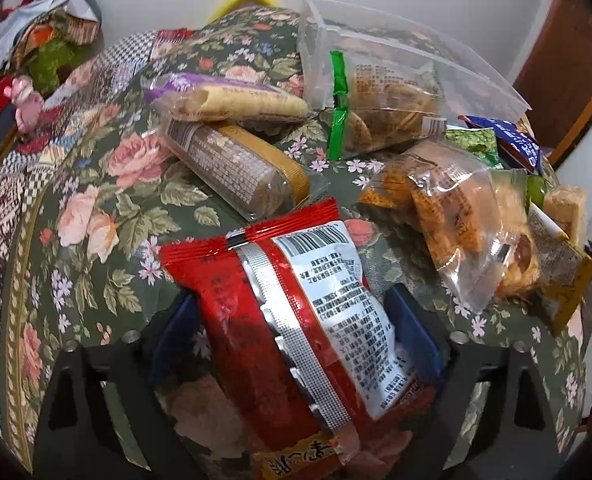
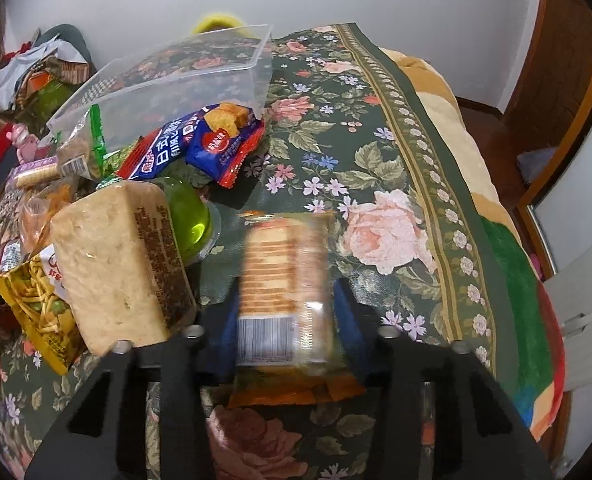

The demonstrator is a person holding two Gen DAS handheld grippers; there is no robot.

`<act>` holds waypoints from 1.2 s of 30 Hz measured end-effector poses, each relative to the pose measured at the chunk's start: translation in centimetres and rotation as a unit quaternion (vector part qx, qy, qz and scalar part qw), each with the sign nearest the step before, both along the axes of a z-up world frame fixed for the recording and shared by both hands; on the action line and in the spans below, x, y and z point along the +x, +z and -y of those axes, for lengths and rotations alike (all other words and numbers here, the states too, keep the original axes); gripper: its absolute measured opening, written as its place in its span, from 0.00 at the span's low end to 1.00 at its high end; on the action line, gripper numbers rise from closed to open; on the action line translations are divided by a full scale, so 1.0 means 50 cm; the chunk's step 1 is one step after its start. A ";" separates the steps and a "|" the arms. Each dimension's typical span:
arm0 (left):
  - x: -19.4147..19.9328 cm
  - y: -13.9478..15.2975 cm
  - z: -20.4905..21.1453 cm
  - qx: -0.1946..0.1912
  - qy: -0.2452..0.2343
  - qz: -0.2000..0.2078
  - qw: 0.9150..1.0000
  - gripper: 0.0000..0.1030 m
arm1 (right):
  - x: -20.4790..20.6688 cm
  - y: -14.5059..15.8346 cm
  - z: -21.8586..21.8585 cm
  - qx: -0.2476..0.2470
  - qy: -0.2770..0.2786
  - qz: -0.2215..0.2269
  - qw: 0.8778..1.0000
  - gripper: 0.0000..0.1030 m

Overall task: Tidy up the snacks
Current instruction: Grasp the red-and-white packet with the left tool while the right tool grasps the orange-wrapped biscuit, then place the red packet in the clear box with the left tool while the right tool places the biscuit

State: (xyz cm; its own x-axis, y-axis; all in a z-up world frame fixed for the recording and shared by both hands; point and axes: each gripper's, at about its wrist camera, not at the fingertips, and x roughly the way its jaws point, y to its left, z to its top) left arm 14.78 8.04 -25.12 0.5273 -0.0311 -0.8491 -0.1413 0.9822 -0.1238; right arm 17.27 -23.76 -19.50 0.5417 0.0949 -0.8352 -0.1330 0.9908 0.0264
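The left gripper [image 1: 292, 312] stands over a floral cloth [image 1: 96, 208] with its jaws apart on either side of a red snack packet [image 1: 280, 312]. The packet lies label-up between the blue pads [image 1: 409, 320]; the right pad is at its edge, the left pad is clear of it, so it is not clamped. At about eleven o'clock from the packet lie two long biscuit sleeves [image 1: 232, 168], one across the other. At one o'clock a clear plastic box [image 1: 375, 72] holds a bag of crackers, and at three o'clock is a heap of clear snack bags [image 1: 467, 216].

The right gripper [image 2: 284, 308] has its jaws closed on a cracker sleeve [image 2: 284, 276], which is blurred, so its print cannot be read. At nine o'clock from it a pale rice cake block [image 2: 116, 264] leans on a yellow noodle-snack bag [image 2: 40, 304]. A green jelly cup [image 2: 188, 220] and blue packets [image 2: 204, 144] lie toward eleven o'clock.
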 end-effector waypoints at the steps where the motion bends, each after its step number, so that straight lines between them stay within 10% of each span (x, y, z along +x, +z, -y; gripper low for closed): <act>1: -0.002 0.002 -0.002 -0.002 -0.001 0.001 1.000 0.78 | -0.002 0.002 0.002 0.004 -0.001 0.003 1.000 0.32; 19: -0.035 0.177 0.024 -0.003 -0.032 0.104 0.994 0.67 | -0.010 0.127 -0.001 0.044 -0.005 0.087 0.995 0.31; 36: 0.094 0.318 0.038 0.007 -0.030 0.188 0.982 0.67 | 0.044 0.250 -0.096 0.070 0.047 0.186 0.979 0.31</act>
